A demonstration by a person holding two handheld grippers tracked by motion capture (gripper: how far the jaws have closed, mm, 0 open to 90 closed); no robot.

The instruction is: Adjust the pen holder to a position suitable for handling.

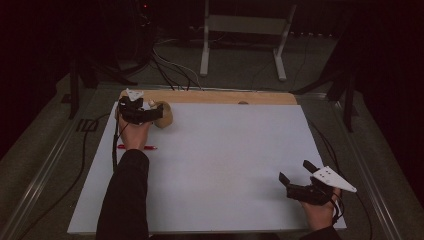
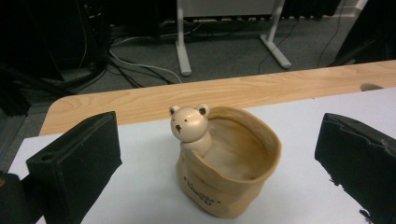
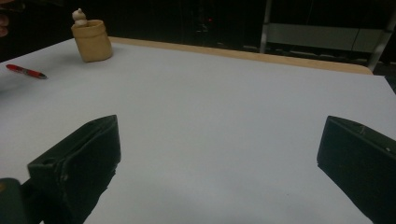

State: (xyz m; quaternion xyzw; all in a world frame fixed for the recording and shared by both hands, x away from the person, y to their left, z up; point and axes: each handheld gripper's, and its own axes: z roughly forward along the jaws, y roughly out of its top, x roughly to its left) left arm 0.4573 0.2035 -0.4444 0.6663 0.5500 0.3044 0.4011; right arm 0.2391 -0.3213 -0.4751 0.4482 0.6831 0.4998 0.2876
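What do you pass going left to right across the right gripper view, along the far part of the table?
Red pen → tan bear pot → bare white table top → wooden table edge. The open claw's own black jaws rise from the bottom corners.

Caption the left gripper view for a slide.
Open left gripper frames a tan bear-topped pen holder, empty inside, on the white table.
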